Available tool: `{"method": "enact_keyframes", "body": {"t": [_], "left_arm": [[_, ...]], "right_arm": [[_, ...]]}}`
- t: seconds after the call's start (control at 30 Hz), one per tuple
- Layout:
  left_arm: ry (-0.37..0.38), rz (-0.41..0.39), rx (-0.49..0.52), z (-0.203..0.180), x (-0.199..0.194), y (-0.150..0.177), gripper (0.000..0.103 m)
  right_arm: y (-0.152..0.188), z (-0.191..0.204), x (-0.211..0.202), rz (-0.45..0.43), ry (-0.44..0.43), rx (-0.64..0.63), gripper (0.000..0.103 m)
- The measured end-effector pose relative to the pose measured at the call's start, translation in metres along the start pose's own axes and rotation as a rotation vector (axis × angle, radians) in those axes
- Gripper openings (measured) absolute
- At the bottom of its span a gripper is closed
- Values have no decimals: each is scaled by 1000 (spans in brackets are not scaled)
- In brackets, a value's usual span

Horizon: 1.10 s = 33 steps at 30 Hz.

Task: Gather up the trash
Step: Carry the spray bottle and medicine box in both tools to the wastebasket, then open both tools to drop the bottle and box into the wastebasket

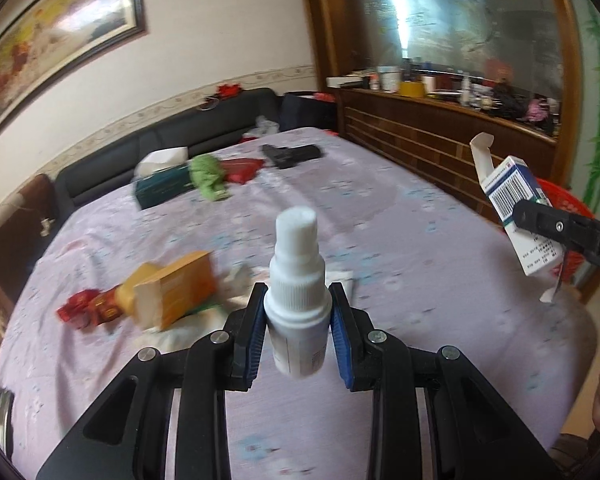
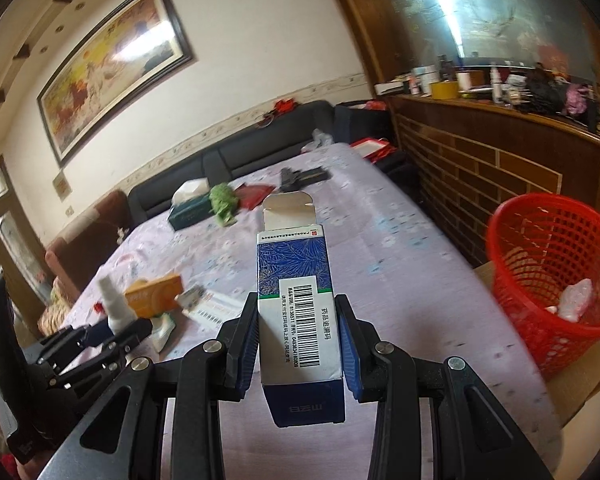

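Observation:
My left gripper (image 1: 298, 300) is shut on a white spray bottle (image 1: 298, 284) and holds it upright above the purple-clothed table (image 1: 400, 240). My right gripper (image 2: 298, 312) is shut on a blue and white medicine box (image 2: 296, 300) with its top flap open; the box also shows in the left wrist view (image 1: 516, 212). A red mesh trash basket (image 2: 556, 264) stands off the table's right edge, with white trash in it. The left gripper (image 2: 112, 330) and bottle show at the left of the right wrist view.
An orange box (image 1: 172, 292), red wrappers (image 1: 88, 312) and white papers (image 2: 216, 308) lie near the table's left front. A tissue box (image 1: 164, 184), a green thing (image 1: 208, 176), a red packet (image 1: 240, 170) and a black object (image 1: 292, 154) lie at the far end. A wooden cabinet (image 2: 480, 160) runs along the right.

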<state>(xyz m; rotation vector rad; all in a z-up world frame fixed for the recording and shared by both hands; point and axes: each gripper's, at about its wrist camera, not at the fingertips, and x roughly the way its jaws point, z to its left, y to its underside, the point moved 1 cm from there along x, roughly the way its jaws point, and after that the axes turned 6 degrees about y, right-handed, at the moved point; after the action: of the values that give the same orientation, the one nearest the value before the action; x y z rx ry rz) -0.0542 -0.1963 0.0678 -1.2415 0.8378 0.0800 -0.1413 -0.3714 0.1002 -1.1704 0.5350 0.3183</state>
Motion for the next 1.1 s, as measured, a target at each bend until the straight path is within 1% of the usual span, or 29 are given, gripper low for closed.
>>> {"method": "enact_keyframes", "body": {"t": [0.13, 0.23, 0.33, 0.47, 0.57, 0.7, 0.77, 0.97, 1.0, 1.07, 1.1], "left_arm": [[94, 16, 27, -29, 5, -15, 29], [171, 23, 63, -60, 10, -31, 29], [254, 37, 79, -87, 17, -44, 29], [380, 61, 103, -132, 26, -64, 29], [445, 75, 116, -160, 34, -73, 29], [530, 92, 136, -198, 48, -91, 29], [556, 104, 138, -216, 56, -98, 29], [604, 135, 149, -253, 81, -110, 29], [615, 140, 145, -258, 87, -112, 31], [613, 145, 130, -262, 96, -115, 47], [613, 147, 113, -261, 100, -116, 58]], "right_arm": [[-12, -39, -21, -41, 47, 61, 39], [-21, -76, -39, -65, 95, 113, 39], [-27, -120, -55, -88, 161, 169, 39], [-30, -167, -68, -91, 224, 240, 39], [-30, -194, -71, -78, 254, 285, 39], [-30, -219, -70, -57, 254, 316, 39], [-31, -227, -69, -49, 249, 332, 39], [-44, -249, -58, -44, 239, 368, 40], [-46, -251, -55, -39, 240, 371, 40], [-51, -258, -47, -35, 226, 377, 40], [-53, -262, -42, -26, 228, 381, 42]]}}
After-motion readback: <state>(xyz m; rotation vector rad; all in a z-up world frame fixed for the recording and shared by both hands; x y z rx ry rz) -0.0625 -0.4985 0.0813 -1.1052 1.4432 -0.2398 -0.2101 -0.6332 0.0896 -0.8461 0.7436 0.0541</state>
